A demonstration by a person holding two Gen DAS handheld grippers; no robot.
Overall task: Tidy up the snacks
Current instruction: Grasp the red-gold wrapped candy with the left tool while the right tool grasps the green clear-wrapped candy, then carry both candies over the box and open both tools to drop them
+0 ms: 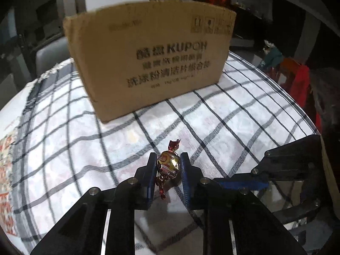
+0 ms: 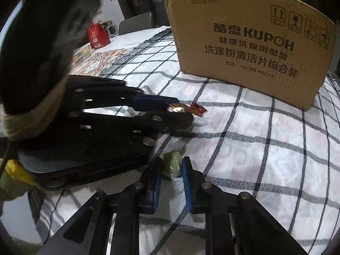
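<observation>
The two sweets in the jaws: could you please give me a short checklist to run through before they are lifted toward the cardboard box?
1. Left gripper shut on the red-and-gold sweet, pads on both sides: ok.
2. Right gripper shut on the green sweet: ok.
3. Both sweets clear of the checked tablecloth: cannot tell; they sit very low over it.
4. The two grippers apart from each other: ok, though close, so probably lift one at a time.
5. Cardboard box upright ahead, nothing lying in between: ok.
6. Box top open to take sweets: cannot tell; only its printed side shows.
</observation>
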